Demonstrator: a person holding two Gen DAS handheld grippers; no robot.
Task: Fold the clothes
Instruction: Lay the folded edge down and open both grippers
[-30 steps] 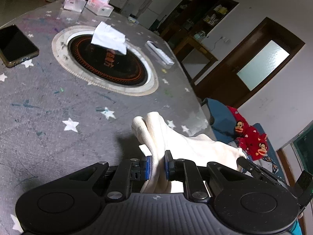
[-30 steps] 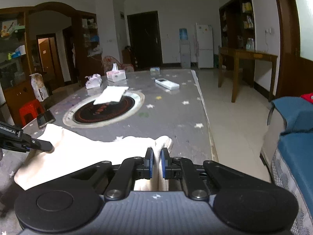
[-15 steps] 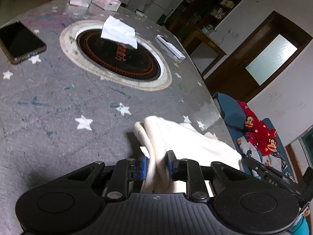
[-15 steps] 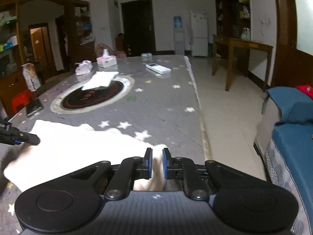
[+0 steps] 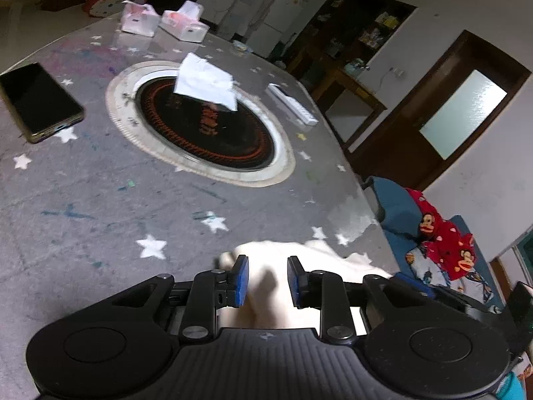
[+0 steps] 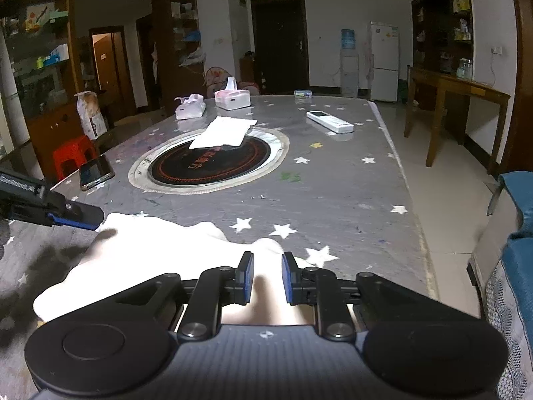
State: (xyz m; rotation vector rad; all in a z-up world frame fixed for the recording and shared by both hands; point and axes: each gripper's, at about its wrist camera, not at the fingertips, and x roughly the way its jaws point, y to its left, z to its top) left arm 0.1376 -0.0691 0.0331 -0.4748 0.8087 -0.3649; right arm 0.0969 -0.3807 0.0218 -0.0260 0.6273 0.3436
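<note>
— How many garments on the table (image 6: 349,196)?

— One: a cream cloth (image 6: 160,250) lying flat at the near edge (rumpled along its far side).

— And the claws?

— Two, both released. The left gripper (image 5: 265,280) has its jaws parted over the cloth; the right gripper (image 6: 267,278) is likewise spread, gripping nothing.

— Anything else up there?

— One phone (image 6: 96,171), one remote (image 6: 329,121), two tissue packs (image 6: 190,110), one loose paper sheet (image 6: 225,131) on the round cooktop (image 6: 206,166).
</note>
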